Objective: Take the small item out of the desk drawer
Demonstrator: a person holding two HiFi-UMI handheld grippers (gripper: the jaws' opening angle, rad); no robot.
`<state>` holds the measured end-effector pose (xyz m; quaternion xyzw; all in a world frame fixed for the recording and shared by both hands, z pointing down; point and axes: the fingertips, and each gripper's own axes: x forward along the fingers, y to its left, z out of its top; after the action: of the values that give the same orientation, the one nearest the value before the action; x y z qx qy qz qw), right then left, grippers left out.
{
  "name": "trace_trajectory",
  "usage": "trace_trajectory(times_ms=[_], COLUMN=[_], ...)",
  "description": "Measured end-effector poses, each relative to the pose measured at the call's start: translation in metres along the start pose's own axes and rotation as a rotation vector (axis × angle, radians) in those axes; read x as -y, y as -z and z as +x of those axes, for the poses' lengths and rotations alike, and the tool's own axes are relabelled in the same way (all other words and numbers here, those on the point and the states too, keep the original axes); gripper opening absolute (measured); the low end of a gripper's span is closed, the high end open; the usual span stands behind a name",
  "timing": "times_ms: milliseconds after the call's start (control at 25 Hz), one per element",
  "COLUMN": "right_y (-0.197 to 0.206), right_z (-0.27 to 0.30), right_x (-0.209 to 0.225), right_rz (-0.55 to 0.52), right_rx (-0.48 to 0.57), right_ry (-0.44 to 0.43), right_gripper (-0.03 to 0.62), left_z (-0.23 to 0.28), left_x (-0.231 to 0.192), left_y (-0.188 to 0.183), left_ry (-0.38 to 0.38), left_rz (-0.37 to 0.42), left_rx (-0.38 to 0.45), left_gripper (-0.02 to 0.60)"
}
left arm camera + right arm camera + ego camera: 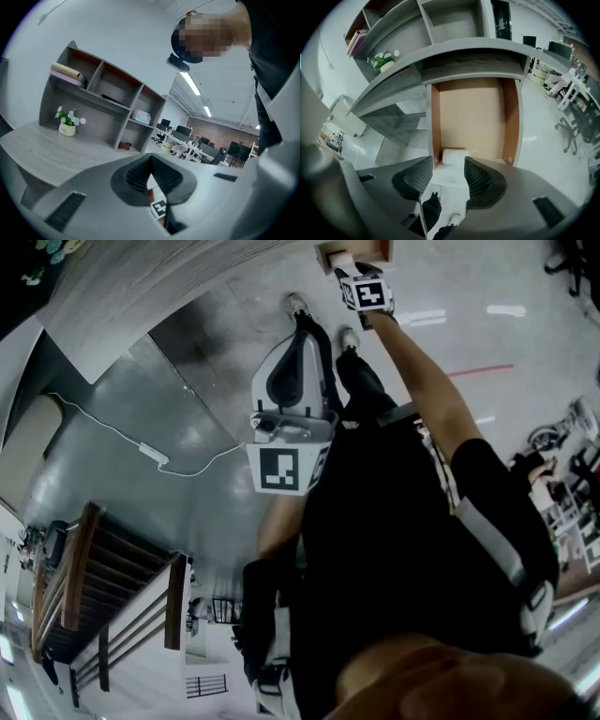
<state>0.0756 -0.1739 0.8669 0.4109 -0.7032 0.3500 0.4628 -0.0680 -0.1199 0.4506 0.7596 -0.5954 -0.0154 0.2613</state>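
White small item [453, 156] in the open drawer [471, 112]; right gripper [448, 163] fingers wide, seemingly over it; left gripper [151, 164] fingers together.

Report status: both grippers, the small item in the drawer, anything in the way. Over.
Left gripper shut, empty. Right gripper open, jaws flanking small white block at near-left corner of open brown wooden drawer. Nothing blocking it.
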Motion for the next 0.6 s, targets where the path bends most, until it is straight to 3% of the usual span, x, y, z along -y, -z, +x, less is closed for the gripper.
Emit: trace_trajectory(times_ms=[600], right_y=[0.009], right_z=[0.048], right_x=[0.012], right_rz=[-0.017], right_rx=[-0.075], right_ry=[0.036], right_gripper=[0.225], left_z=[0.009], left_x=[-0.020], left_y=[0.016], left_ry=[-0.014], left_rz=[-0.026], left_rx=[-0.032], left_gripper=[-0.008])
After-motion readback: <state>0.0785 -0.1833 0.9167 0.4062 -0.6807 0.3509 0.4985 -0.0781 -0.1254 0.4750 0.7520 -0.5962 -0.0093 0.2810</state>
